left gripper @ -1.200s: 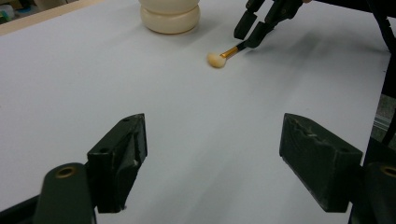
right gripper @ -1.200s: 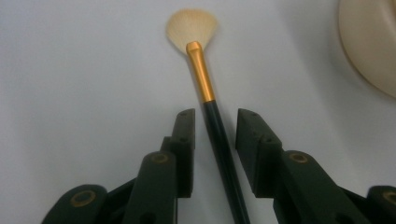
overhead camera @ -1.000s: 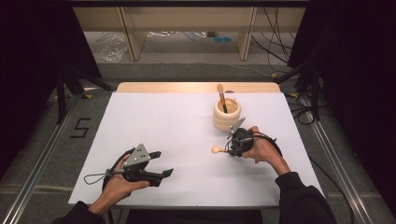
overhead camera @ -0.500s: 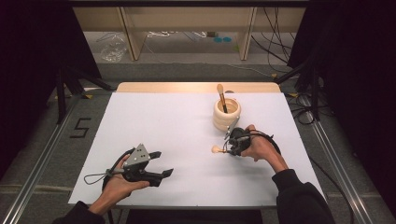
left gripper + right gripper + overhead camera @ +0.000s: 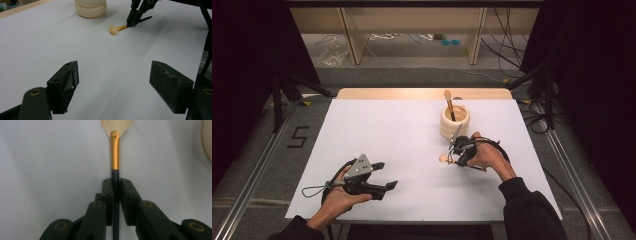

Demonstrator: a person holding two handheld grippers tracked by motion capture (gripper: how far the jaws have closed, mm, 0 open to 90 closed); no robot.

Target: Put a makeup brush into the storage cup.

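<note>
Brush (image 5: pixel 114 155) handle clamped between right gripper (image 5: pixel 115 185) pads just behind the gold ferrule (bristles toward desk's middle); left gripper (image 5: pixel 113 82) gapes, holding nothing.

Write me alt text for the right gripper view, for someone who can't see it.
The right tool is shut on the dark handle of a makeup brush, its two black jaws clamped just below the gold ferrule. The brush points straight up the frame, its pale bristles fanned at the top edge over a white table. A cream-coloured holder edges in at upper right.
</note>
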